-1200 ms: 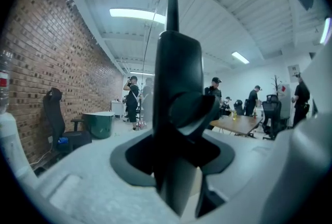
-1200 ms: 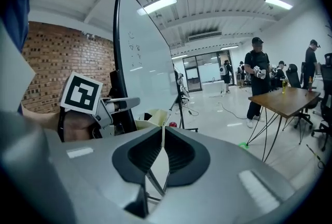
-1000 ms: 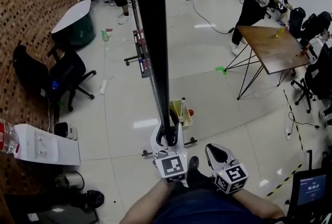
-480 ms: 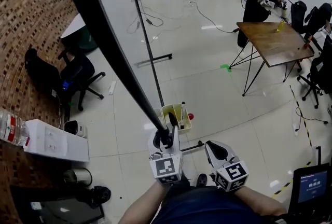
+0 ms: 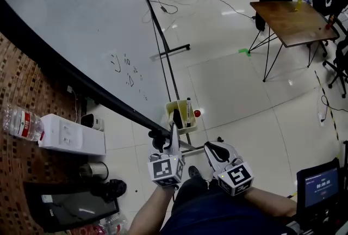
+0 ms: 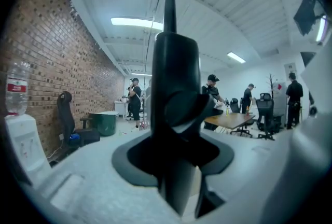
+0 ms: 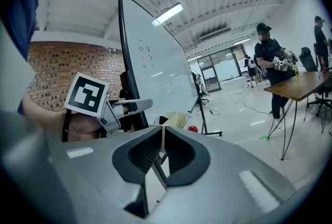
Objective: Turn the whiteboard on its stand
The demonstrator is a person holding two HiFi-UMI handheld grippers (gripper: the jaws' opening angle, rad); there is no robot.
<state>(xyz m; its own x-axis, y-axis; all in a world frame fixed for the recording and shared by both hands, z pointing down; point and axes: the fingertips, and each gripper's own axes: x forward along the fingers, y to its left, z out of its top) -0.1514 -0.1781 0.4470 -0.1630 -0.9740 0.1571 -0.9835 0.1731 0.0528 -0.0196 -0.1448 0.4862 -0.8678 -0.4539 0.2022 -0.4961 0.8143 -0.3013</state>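
Note:
The whiteboard point(image 5: 81, 27) fills the upper left of the head view, its white face with small scribbles turned toward me. Its black frame point(image 5: 81, 87) runs diagonally down to my left gripper point(image 5: 163, 141). That gripper's jaws are closing on the frame's lower edge; in the left gripper view the frame point(image 6: 176, 114) fills the gap between them. The stand's black post and foot point(image 5: 171, 49) show behind the board. My right gripper point(image 5: 213, 148) hovers just right of the left one, shut and empty. The right gripper view shows the whiteboard point(image 7: 155, 67) and the left gripper point(image 7: 129, 106) on its edge.
A yellow tray point(image 5: 182, 114) with markers hangs under the board, a red ball point(image 5: 197, 113) beside it. A white box point(image 5: 70, 136) and a water bottle point(image 5: 19, 122) stand by the brick wall at left. A wooden table point(image 5: 293, 22), a person and chairs are at right; cables cross the floor.
The board has swung from edge-on to showing its white face, its frame sweeping to the left. My left gripper stayed on the lower edge. The right gripper barely moved.

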